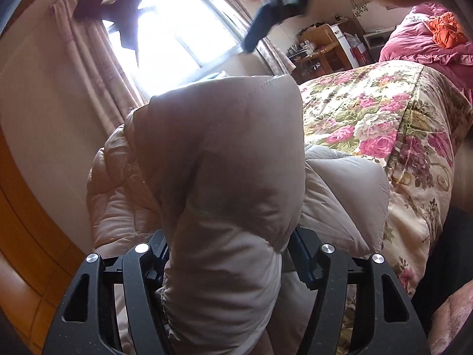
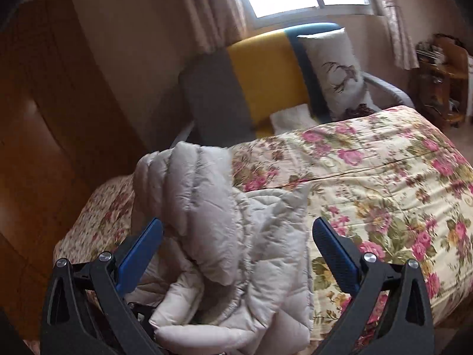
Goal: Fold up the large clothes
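Note:
A beige quilted puffer jacket (image 1: 224, 162) fills the middle of the left wrist view, lifted up. My left gripper (image 1: 227, 263) is shut on a thick fold of it, and the fabric hides the fingertips. In the right wrist view the same jacket (image 2: 236, 236) lies bunched on the floral bedspread (image 2: 369, 177). My right gripper (image 2: 236, 236) is open, its blue fingers (image 2: 334, 251) wide apart on either side of the jacket, holding nothing. The right gripper (image 1: 266, 20) also shows blurred at the top of the left wrist view.
A chair (image 2: 266, 82) with a yellow, grey and blue cover and a white deer cushion (image 2: 334, 71) stands under the window. A wooden wardrobe (image 2: 44, 118) is on the left. A pink duvet (image 1: 428, 38) and wooden shelves (image 1: 319, 47) are beyond the bed.

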Motion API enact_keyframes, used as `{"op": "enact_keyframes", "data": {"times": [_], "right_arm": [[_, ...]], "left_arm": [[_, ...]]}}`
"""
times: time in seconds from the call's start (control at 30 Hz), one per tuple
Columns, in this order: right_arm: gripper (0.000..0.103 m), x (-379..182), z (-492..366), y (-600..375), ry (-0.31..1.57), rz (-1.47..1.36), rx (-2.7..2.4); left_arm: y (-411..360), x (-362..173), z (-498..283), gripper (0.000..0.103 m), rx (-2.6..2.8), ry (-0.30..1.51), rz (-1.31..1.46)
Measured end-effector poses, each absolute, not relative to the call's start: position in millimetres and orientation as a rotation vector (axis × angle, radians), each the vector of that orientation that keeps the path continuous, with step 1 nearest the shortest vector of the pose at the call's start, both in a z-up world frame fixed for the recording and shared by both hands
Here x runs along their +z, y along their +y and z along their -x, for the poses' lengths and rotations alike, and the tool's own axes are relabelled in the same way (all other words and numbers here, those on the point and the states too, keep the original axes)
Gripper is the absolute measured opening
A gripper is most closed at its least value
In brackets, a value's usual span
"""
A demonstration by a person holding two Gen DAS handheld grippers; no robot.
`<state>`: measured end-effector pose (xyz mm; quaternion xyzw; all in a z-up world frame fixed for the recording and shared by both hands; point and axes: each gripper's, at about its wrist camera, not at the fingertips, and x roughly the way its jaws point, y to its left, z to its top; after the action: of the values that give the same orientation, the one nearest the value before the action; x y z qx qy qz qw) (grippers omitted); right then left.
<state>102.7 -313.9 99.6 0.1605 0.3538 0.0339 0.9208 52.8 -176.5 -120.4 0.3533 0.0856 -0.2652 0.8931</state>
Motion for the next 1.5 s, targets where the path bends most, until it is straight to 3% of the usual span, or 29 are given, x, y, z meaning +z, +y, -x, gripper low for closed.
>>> {"op": "enact_keyframes", "data": {"times": [0.07,0.13,0.17,0.2,0.3,0.53,0.73,0.83,0.9,0.93,1.03,1.1,1.23,1.5], "right_arm": [[0.079,90.3,-125.3,-302.6,0.797,-0.316,0.09],[0.073,75.3,-142.4,-293.8,0.867,-0.311,0.1],[0.064,68.6,-147.7,-289.8,0.887,-0.301,0.102],[0.039,63.6,-149.5,-286.2,0.893,-0.293,0.113],[0.024,56.9,-142.8,-285.6,0.867,-0.299,0.138],[0.02,42.4,-112.3,-306.6,0.777,-0.37,0.126],[0.02,31.5,-78.9,-308.9,0.688,-0.449,0.142],[0.031,33.8,-63.1,-317.7,0.624,-0.487,0.172],[0.052,35.9,-47.1,-336.1,0.544,-0.581,0.175],[0.053,34.7,-39.3,-348.6,0.512,-0.629,0.161],[0.049,20.8,-29.0,-381.7,0.518,-0.716,0.061],[0.038,2.4,-31.3,-398.4,0.562,-0.794,0.043],[0.032,-27.1,-44.5,-409.3,0.583,-0.969,0.14],[0.031,-26.2,-124.3,-368.4,0.635,-1.006,0.447]], "left_arm": [[-173.1,-120.3,-52.8,0.063,-0.549,0.178,-0.731],[-172.0,-119.1,-49.7,0.068,-0.557,0.178,-0.731],[-172.2,-118.2,-46.6,0.071,-0.566,0.176,-0.732],[-170.2,-118.0,-45.4,0.073,-0.573,0.173,-0.734],[-160.0,-110.1,-38.4,0.078,-0.62,0.181,-0.727],[-46.8,-43.4,-58.6,0.087,-0.843,0.279,-0.265],[34.7,-14.3,-151.9,0.09,-0.466,0.284,0.06],[43.2,-29.1,-215.0,0.09,-0.388,0.45,0.152],[42.4,-43.3,-239.9,0.09,-0.409,0.53,0.21],[37.9,-48.0,-245.0,0.09,-0.424,0.546,0.228],[28.1,-51.6,-242.4,0.089,-0.49,0.515,0.24],[21.1,-52.4,-238.8,0.089,-0.532,0.498,0.216],[-2.3,-52.1,-235.0,0.089,-0.588,0.466,0.175],[3.7,-49.2,-233.4,0.089,-0.591,0.42,0.15]]}}
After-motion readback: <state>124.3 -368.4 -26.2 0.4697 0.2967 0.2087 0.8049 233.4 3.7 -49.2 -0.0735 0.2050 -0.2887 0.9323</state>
